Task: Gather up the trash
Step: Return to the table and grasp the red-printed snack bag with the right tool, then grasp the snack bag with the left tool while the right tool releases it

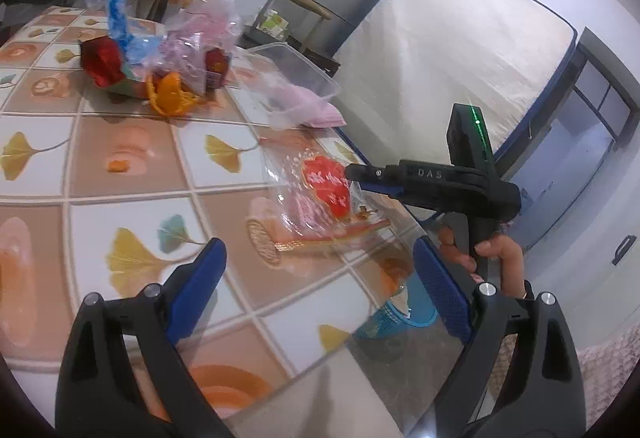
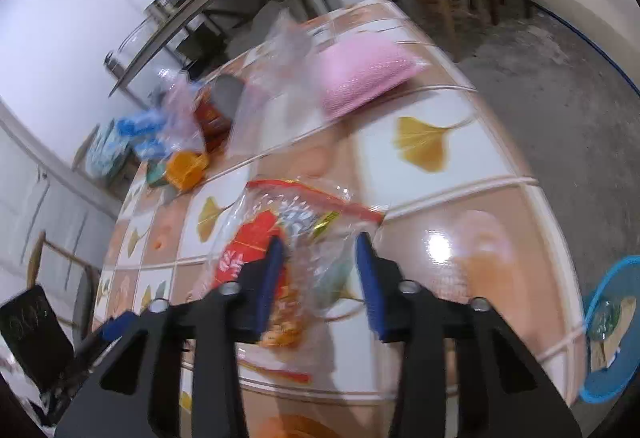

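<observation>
A clear plastic bag [image 1: 320,194] with a red label and a red zip strip lies near the edge of the tiled table [image 1: 120,166]. In the right wrist view this bag [image 2: 304,226] sits bunched between the blue pads of my right gripper [image 2: 322,244], whose jaws stand a little apart around it. The left wrist view shows that right gripper [image 1: 350,172] from the side, its tip at the bag's far edge and a hand on its handle. My left gripper [image 1: 318,244] hovers wide open just short of the bag, with nothing between its fingers.
A pile of wrappers and bags [image 1: 160,70] lies at the table's far side, beside a clear plastic box [image 1: 288,70] and a pink pack [image 2: 360,78]. A blue mesh basket [image 2: 608,326] stands on the floor below the table edge. A mattress [image 1: 460,58] leans against the wall.
</observation>
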`<state>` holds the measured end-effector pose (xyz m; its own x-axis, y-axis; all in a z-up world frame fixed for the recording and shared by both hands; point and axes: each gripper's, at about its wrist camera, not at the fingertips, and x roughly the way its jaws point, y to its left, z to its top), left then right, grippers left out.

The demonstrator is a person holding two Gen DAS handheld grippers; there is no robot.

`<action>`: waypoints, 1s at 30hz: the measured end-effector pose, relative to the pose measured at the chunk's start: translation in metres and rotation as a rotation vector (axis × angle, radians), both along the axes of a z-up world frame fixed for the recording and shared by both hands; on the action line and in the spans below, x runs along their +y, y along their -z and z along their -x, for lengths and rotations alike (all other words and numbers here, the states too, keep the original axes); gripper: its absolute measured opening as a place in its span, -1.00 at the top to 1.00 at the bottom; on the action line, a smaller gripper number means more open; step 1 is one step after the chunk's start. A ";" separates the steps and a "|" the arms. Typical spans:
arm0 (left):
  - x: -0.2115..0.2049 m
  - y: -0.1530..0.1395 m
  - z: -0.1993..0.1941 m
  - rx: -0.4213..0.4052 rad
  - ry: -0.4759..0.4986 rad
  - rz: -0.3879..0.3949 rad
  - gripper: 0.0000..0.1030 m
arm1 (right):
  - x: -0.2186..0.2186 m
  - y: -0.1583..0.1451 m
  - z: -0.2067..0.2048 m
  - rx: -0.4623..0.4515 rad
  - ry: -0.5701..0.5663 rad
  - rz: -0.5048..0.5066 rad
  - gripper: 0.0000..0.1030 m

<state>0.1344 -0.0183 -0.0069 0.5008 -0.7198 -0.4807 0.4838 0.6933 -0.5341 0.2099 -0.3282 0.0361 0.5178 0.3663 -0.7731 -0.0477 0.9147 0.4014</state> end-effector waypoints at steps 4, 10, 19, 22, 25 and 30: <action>0.011 0.001 -0.009 0.011 -0.029 -0.017 -0.75 | 0.030 0.002 -0.007 0.005 -0.074 0.007 0.40; 0.026 0.012 -0.018 0.088 -0.085 -0.051 -0.75 | 0.077 0.010 -0.012 0.044 -0.219 -0.117 0.40; 0.031 0.009 -0.031 0.113 -0.139 -0.160 -0.75 | 0.094 0.009 -0.002 0.086 -0.329 -0.283 0.20; 0.019 0.006 -0.035 0.092 -0.150 -0.289 -0.75 | 0.093 0.012 0.000 0.101 -0.337 -0.332 0.20; 0.007 0.008 -0.039 0.067 -0.153 -0.394 -0.72 | 0.091 0.014 0.000 0.107 -0.335 -0.352 0.20; 0.005 0.010 -0.040 0.051 -0.161 -0.430 -0.32 | 0.084 0.008 0.003 0.085 -0.323 -0.361 0.20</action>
